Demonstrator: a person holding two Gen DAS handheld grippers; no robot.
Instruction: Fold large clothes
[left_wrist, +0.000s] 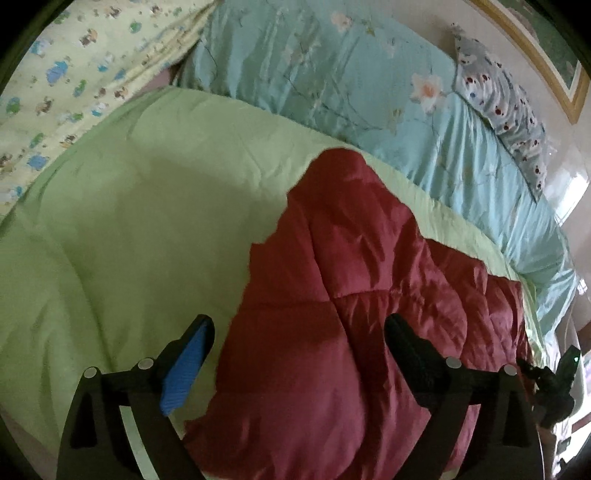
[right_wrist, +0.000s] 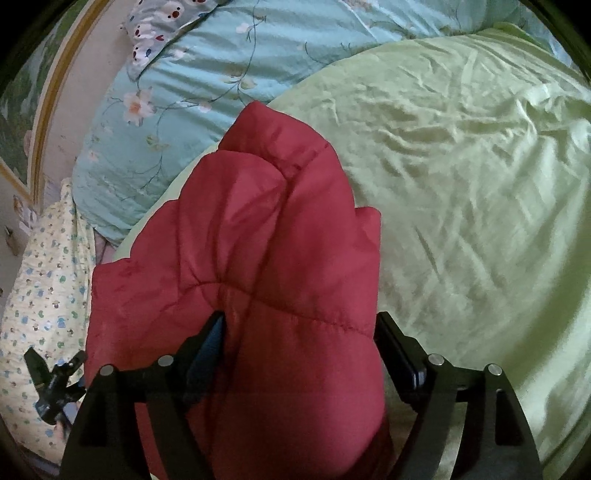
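A dark red quilted garment (left_wrist: 351, 258) lies bunched on a light green quilt (left_wrist: 129, 221). My left gripper (left_wrist: 297, 326) hovers over the garment's near part with its jaws wide open; the blue-padded finger (left_wrist: 184, 369) is over the green quilt and nothing is pinched. In the right wrist view the red garment (right_wrist: 258, 221) bulges up between the spread jaws of my right gripper (right_wrist: 301, 321). Its left finger (right_wrist: 210, 339) rests against a fold and the right finger (right_wrist: 399, 347) stands at the garment's edge, without clamping it. Each gripper shows small at the other view's edge.
The green quilt (right_wrist: 461, 184) covers most of the bed. Beyond it lie pale blue floral bedding (left_wrist: 332, 74), a spotted pillow (left_wrist: 506, 107) and a yellow printed sheet (left_wrist: 74, 74). A framed picture (left_wrist: 535, 55) hangs on the wall behind.
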